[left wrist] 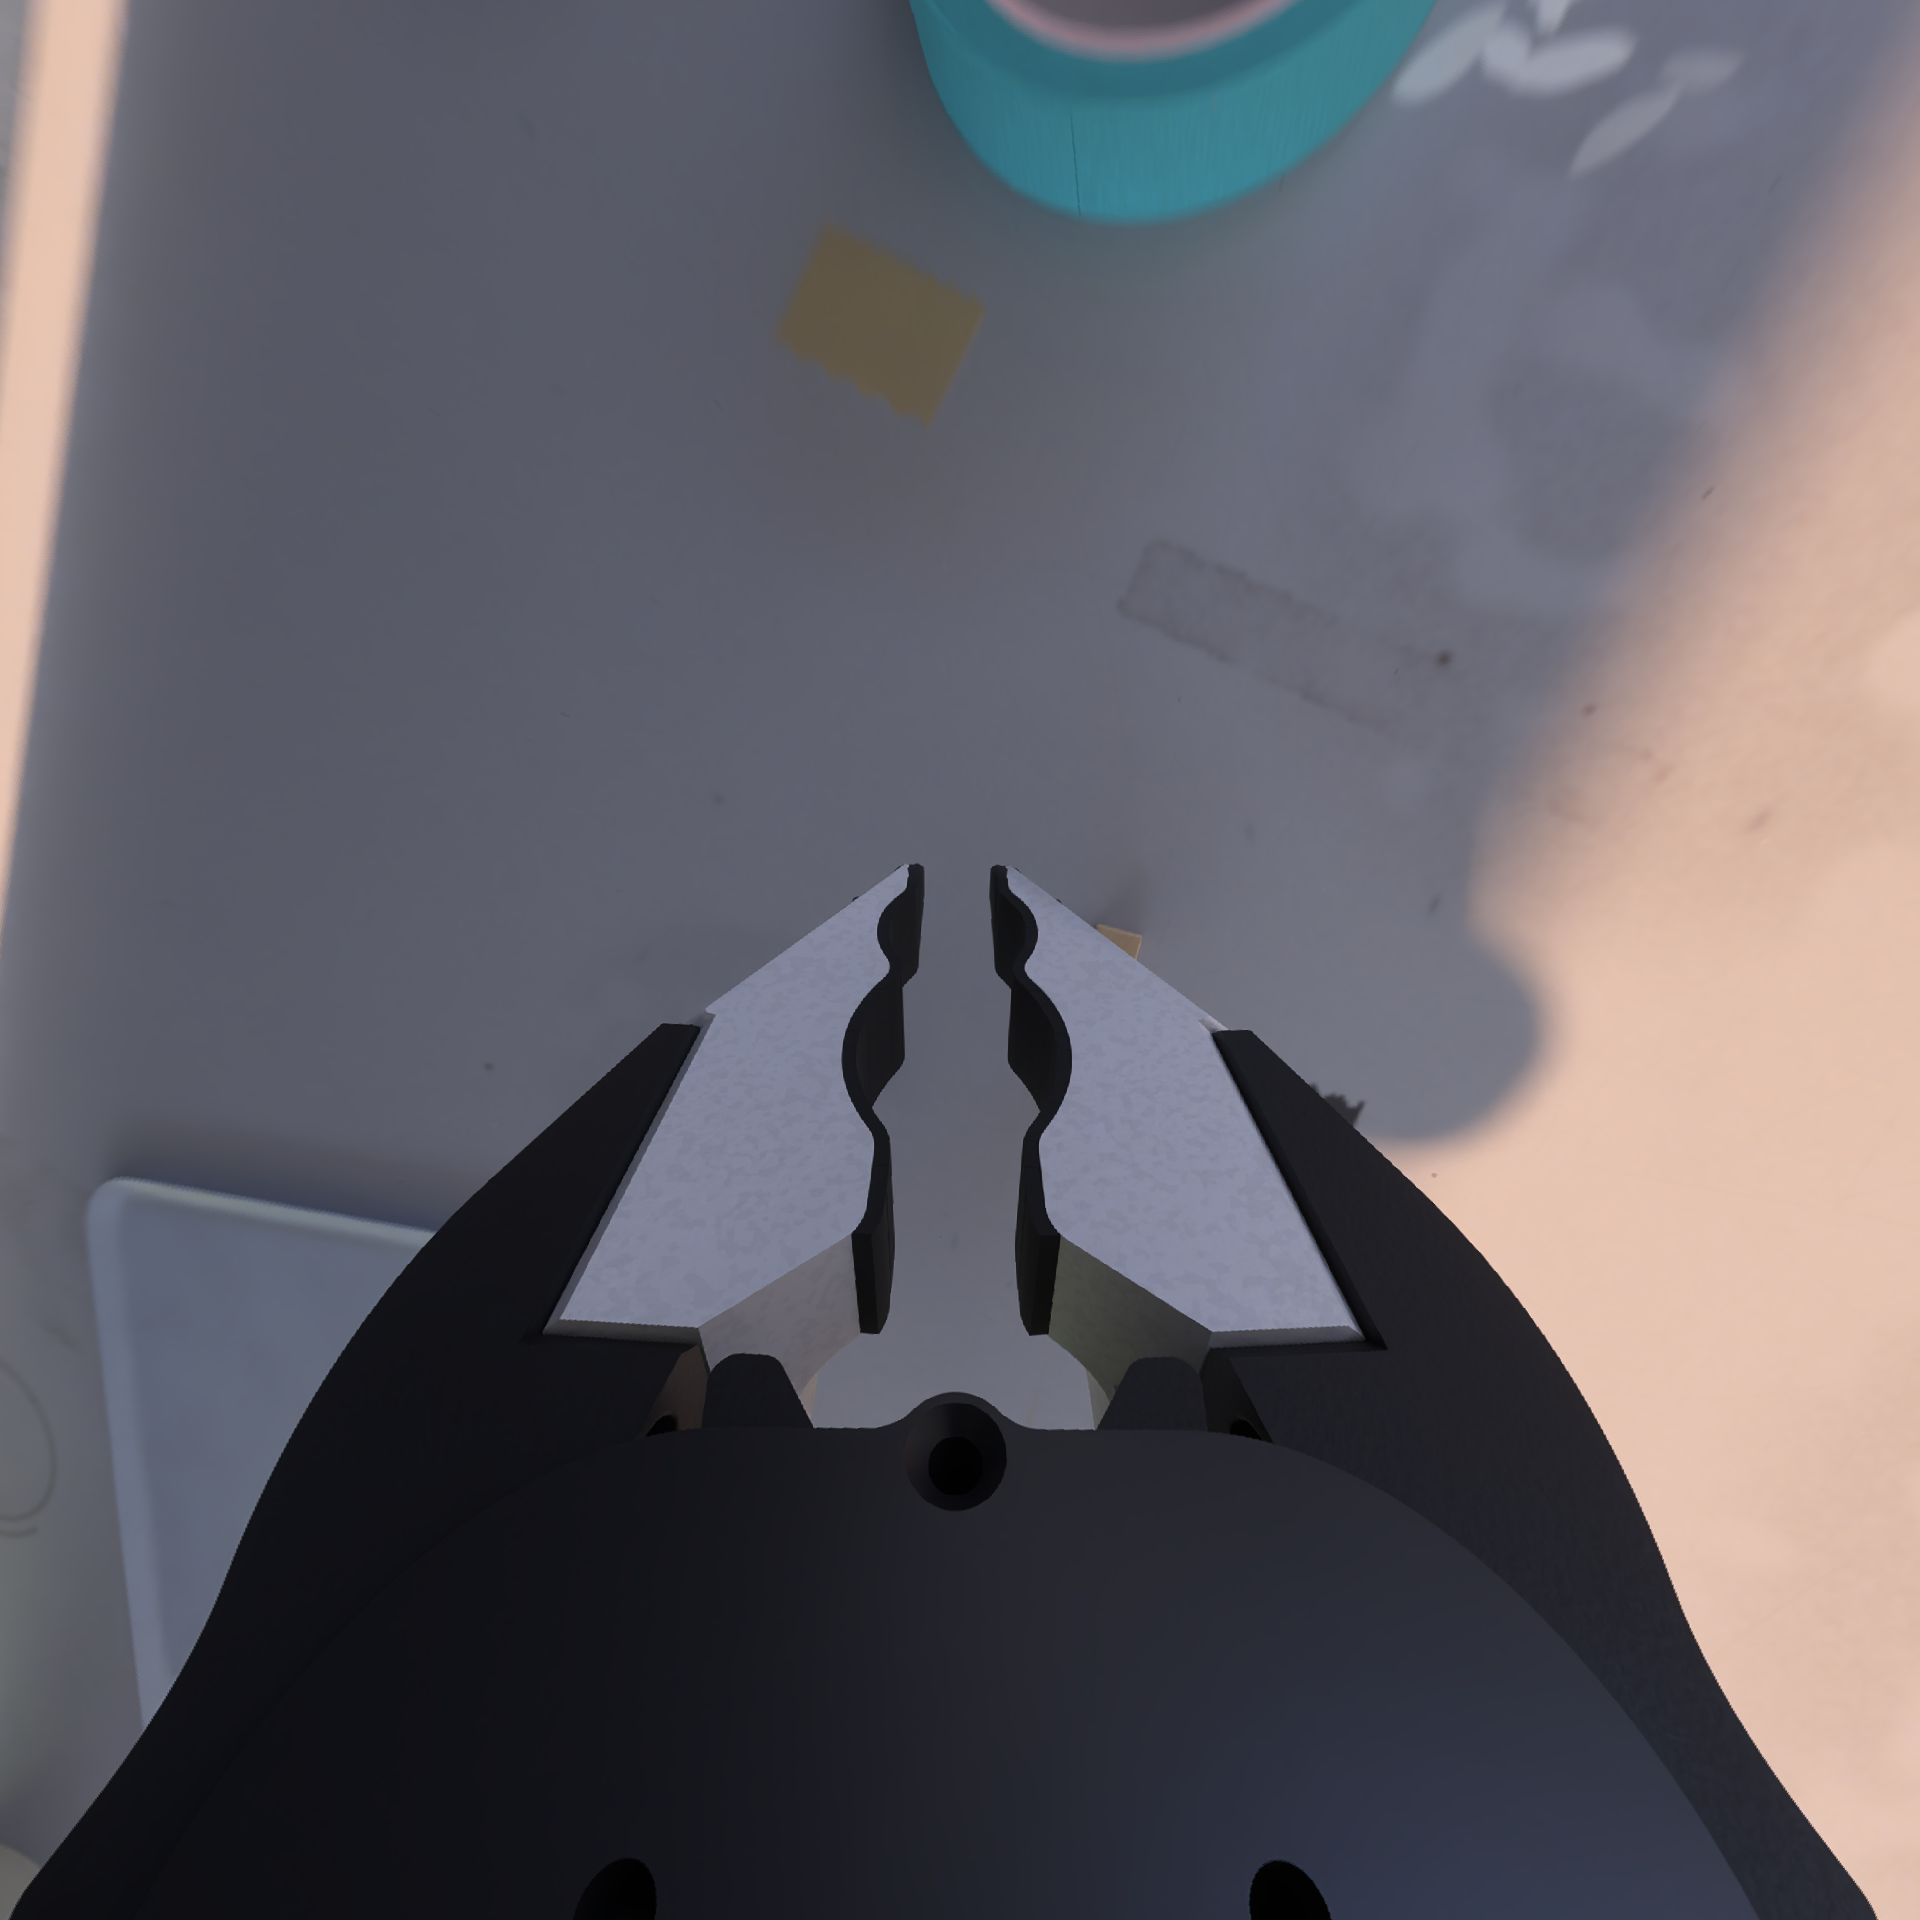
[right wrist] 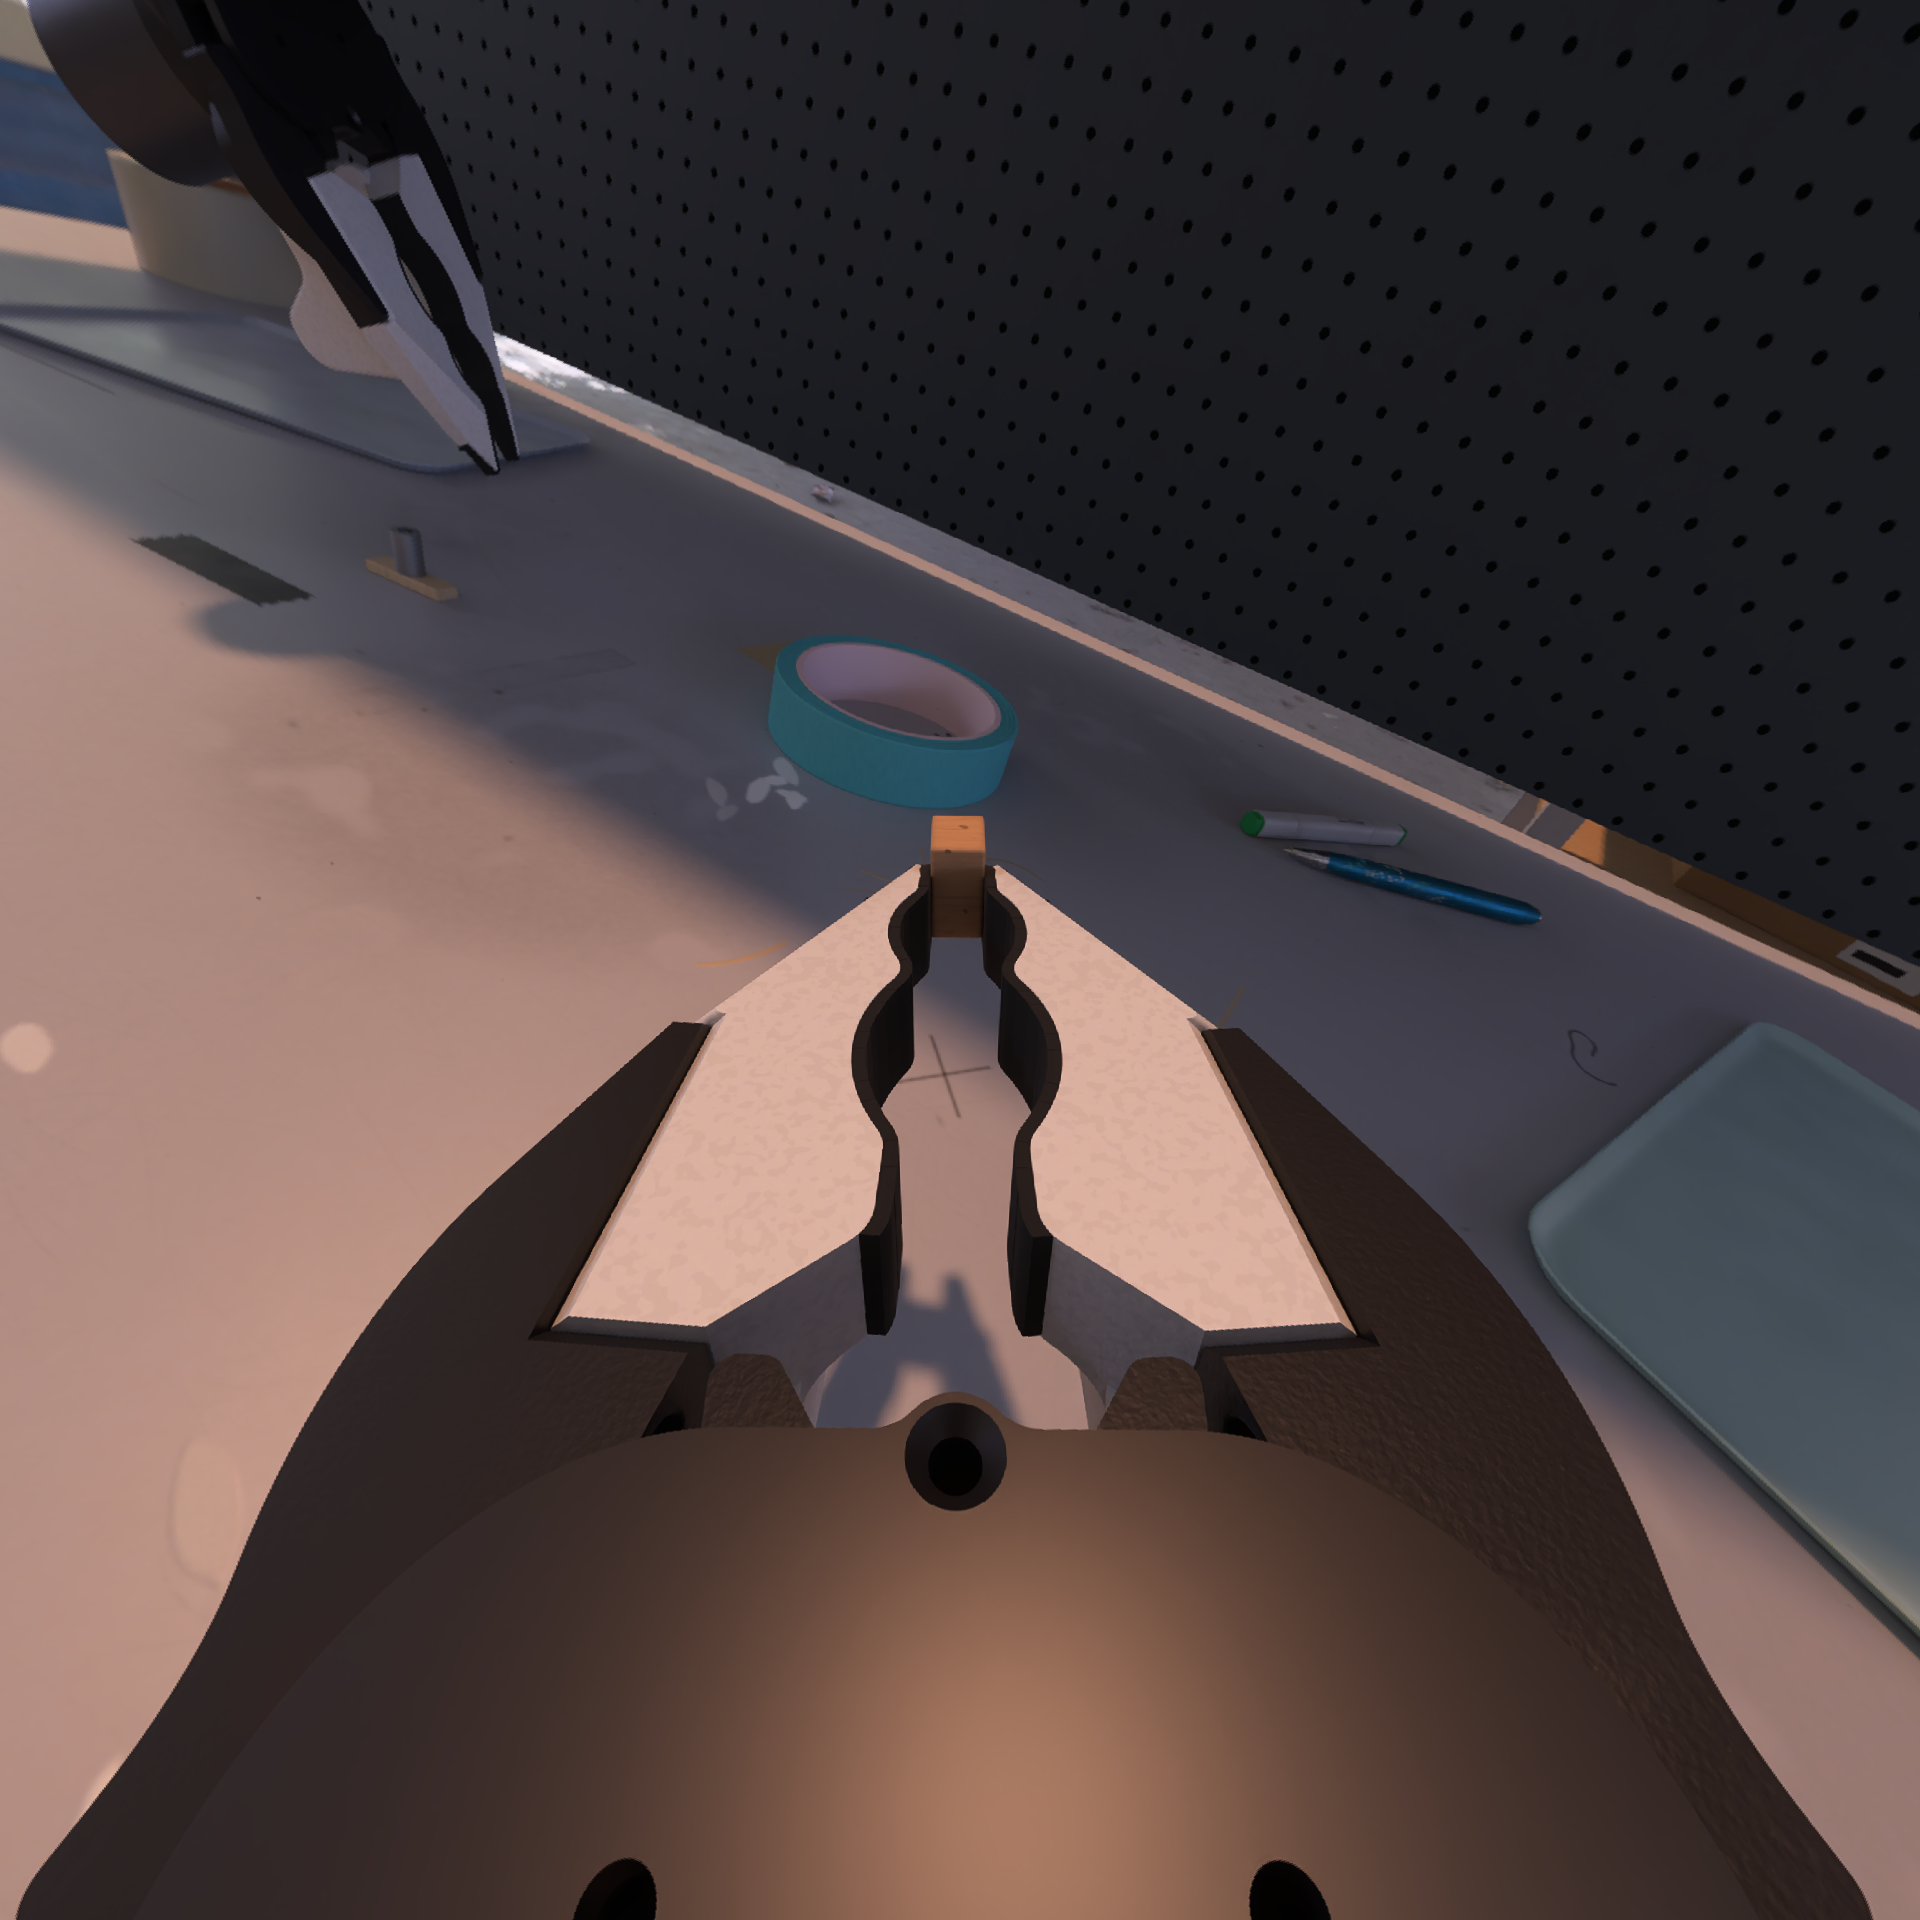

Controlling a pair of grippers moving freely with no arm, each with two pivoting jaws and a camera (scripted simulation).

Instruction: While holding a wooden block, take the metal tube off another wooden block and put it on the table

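In the right wrist view my right gripper point(right wrist: 956, 883) is shut on a small wooden block point(right wrist: 957, 873) held above the table. Far to the left a short metal tube point(right wrist: 405, 549) stands upright on a flat wooden block point(right wrist: 416, 582). My left gripper point(right wrist: 497, 457) hangs point-down above and just right of that tube. In the left wrist view my left gripper point(left wrist: 956, 883) is empty, with a narrow gap between its fingers. A corner of the flat wooden block point(left wrist: 1124, 941) peeks past its right finger; the tube is hidden there.
A teal tape roll point(right wrist: 894, 722) point(left wrist: 1143, 125) lies mid-table. Two pens point(right wrist: 1403, 883) lie near the pegboard wall point(right wrist: 1351, 312). One grey tray point(right wrist: 1745, 1278) sits at the right. Another tray point(right wrist: 260, 364) point(left wrist: 208, 1351) lies behind the left gripper. A tan tape patch point(left wrist: 881, 322) is stuck on the table.
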